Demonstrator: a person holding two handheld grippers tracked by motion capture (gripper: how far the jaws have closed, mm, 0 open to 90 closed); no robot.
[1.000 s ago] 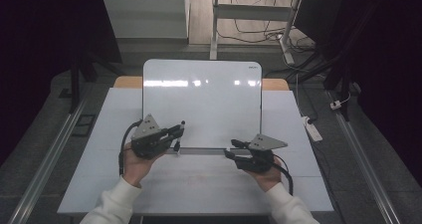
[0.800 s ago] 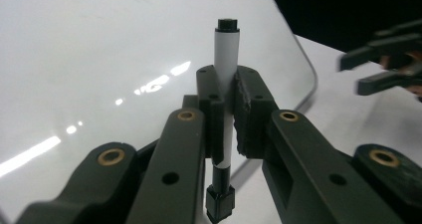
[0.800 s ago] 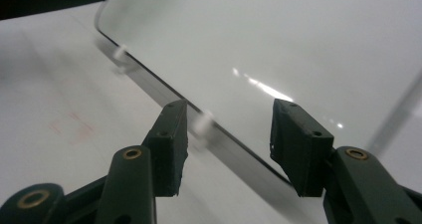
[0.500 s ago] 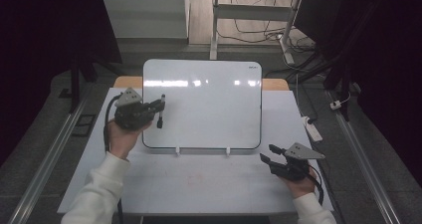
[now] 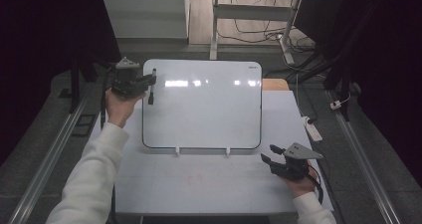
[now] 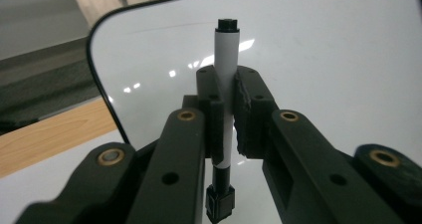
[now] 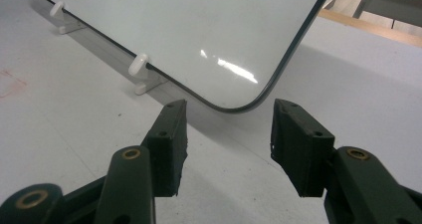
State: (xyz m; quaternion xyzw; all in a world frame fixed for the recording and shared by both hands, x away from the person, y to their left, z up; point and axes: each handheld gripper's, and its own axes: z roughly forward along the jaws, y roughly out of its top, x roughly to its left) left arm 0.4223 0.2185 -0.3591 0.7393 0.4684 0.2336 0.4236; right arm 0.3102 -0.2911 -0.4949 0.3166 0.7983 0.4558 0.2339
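Marker (image 6: 226, 97) tip: cut off | left claw (image 6: 227, 112): clamped | whiteboard (image 5: 204, 104): glare

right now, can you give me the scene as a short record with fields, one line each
left gripper: shut on the marker, raised at the whiteboard's upper left corner
marker: white barrel, black ends, clamped mid-barrel between the pads
right gripper: open, nothing between its jaws, low over the table by the board's lower right corner
whiteboard: propped on two small white stands, surface blank
table: white top
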